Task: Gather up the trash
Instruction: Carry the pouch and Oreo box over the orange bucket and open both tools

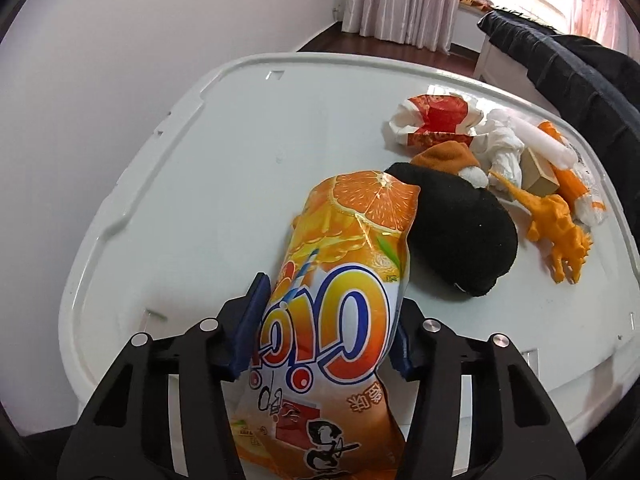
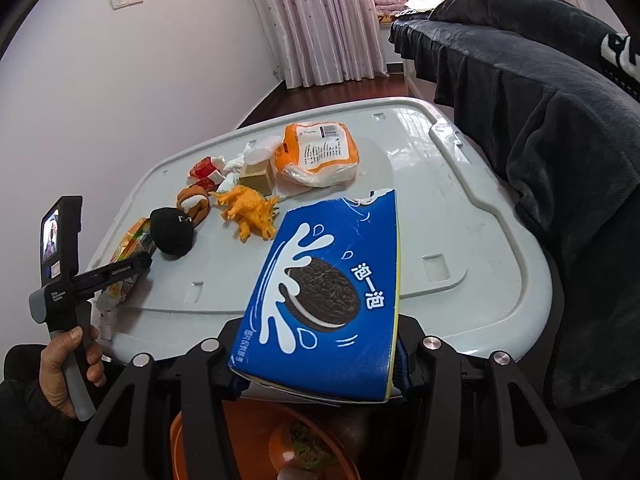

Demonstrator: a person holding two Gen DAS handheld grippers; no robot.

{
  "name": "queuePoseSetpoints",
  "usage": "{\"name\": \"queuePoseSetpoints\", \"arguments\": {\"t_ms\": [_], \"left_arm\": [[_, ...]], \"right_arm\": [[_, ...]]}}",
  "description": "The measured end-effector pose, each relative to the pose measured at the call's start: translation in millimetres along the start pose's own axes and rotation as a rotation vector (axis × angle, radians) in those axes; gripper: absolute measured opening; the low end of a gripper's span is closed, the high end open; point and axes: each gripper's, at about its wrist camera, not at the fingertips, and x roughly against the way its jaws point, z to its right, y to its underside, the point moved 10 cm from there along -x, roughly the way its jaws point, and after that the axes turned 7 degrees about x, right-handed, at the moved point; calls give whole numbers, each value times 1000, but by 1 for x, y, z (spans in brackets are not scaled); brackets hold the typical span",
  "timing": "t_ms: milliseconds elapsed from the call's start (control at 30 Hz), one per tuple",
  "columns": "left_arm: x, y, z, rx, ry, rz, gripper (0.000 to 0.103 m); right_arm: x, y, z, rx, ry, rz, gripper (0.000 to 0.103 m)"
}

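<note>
- The white plastic tabletop (image 1: 224, 168) carries everything, its raised rim running round the edge; a dark blanket (image 2: 560, 128) hangs just beside its far right side.
- The blue cookie box (image 2: 332, 296) is the biggest piece of trash, held tilted above the near edge of the table, its torn end pointing away.
- The right gripper (image 2: 316, 364) has its jaws closed on the box's lower end, blue pads pressed to both sides.
- An orange bin (image 2: 264, 444) sits directly below that gripper (only part of its rim and inside shows).
- The orange drink pouch (image 1: 336, 300) lies near the left edge of the table, its far end touching a black plush ball (image 1: 460, 232).
- The left gripper (image 1: 320, 344) straddles the pouch at a middling width, both blue pads against its sides; a hand (image 2: 72, 364) grips its handle.
- A white-and-orange packet (image 2: 320, 152) rests toward the far side.
- An orange toy dinosaur (image 2: 248, 212) stands between the ball and the box.
- A small cardboard cube (image 2: 258, 178), crumpled white tissue (image 1: 504, 148) and a red-and-white wrapper (image 1: 432, 124) cluster behind the dinosaur.
</note>
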Motion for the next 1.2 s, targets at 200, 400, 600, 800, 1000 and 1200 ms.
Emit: {"name": "queuePoseSetpoints", "arguments": {"t_ms": [200, 400, 600, 800, 1000, 1200], "left_arm": [[0, -1, 0, -14, 10, 15, 48], [8, -4, -7, 8, -1, 39, 39], [18, -8, -13, 23, 7, 56, 38], [66, -23, -11, 34, 69, 124, 38], [137, -25, 11, -72, 136, 235, 38], [190, 7, 33, -182, 216, 277, 38]], "right_arm": [[-2, 1, -4, 24, 13, -3, 52], [-9, -1, -9, 14, 2, -8, 52], [-7, -7, -20, 29, -6, 13, 52], [-3, -15, -28, 29, -15, 43, 52], [6, -19, -36, 67, -26, 80, 52], [43, -21, -43, 121, -38, 138, 52]]}}
